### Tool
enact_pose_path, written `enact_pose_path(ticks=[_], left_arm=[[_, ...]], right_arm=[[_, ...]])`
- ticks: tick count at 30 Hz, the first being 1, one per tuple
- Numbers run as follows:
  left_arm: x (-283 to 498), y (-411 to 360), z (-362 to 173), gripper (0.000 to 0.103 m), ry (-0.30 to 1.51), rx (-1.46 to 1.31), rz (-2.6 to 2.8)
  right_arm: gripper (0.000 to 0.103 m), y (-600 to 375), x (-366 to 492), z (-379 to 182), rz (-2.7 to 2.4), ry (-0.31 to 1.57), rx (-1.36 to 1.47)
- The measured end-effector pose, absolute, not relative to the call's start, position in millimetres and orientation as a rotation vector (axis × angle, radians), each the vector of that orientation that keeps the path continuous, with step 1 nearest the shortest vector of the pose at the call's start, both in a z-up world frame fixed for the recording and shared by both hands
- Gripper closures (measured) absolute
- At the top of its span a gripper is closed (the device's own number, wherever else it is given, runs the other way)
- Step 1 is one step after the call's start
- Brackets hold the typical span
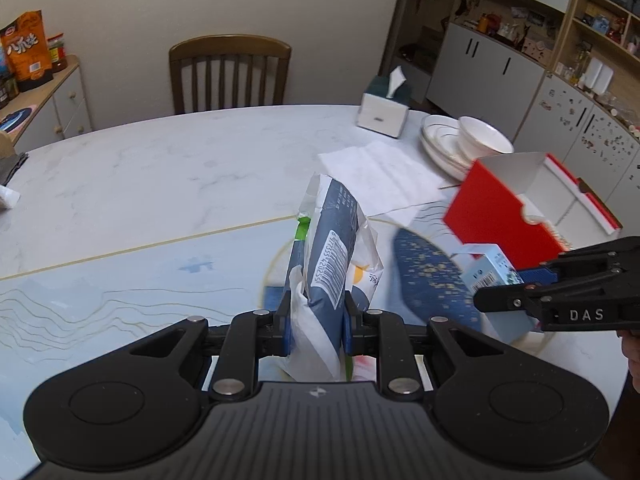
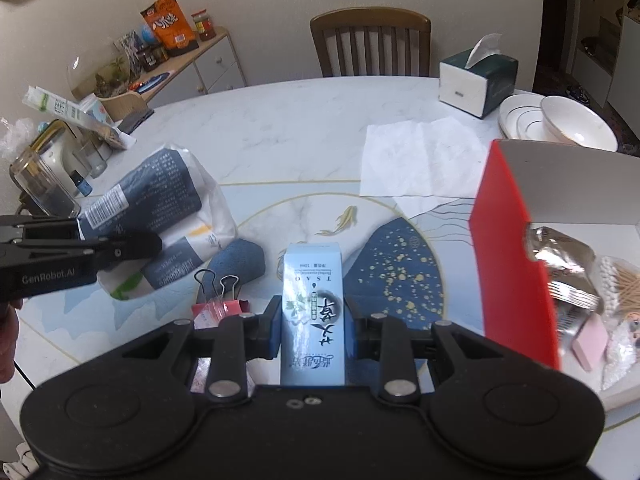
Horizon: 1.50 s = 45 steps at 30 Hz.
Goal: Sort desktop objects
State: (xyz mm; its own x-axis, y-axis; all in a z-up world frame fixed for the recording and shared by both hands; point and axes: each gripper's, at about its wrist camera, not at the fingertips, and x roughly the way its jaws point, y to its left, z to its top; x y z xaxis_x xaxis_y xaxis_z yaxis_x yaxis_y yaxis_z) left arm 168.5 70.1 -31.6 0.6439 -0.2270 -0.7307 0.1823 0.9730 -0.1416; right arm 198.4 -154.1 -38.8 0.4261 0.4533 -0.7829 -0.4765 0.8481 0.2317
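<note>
"DAS" on right tongs (image 1: 500, 300); "TSAO" on pale-blue carton (image 2: 313, 312).

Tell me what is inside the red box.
The red box holds a crinkled clear plastic packet, cotton swabs and a pink eraser-like block. Its red wall hides the rest.

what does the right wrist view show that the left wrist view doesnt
Only the right wrist view: binder clips on the mat, a clear glass jar at the table's left edge, and the red box's contents, including cotton swabs.

Only the left wrist view: the cabinet and shelf wall behind the table.

Both: the left gripper with jaws shut on the blue tissue pack, the right gripper shut on the small light-blue carton, the red box, the tissue box, the stacked dishes and the wooden chair.
</note>
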Motion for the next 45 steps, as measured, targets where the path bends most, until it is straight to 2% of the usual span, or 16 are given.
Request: enact_pose_path(ticks=[16, 45], left_arm=[[159.9, -6.3, -8.6, 0.082, 0.817, -0.024, -0.326], [207.4, -183.6, 6.9, 0.082, 0.779, 0.121, -0.517]], right_arm=[[0.075, -229.8, 193.8, -8.7, 0.571, 0.905, -0.014], [0.075, -392.3, 248.6, -17.2, 0.347, 0.855, -0.001]])
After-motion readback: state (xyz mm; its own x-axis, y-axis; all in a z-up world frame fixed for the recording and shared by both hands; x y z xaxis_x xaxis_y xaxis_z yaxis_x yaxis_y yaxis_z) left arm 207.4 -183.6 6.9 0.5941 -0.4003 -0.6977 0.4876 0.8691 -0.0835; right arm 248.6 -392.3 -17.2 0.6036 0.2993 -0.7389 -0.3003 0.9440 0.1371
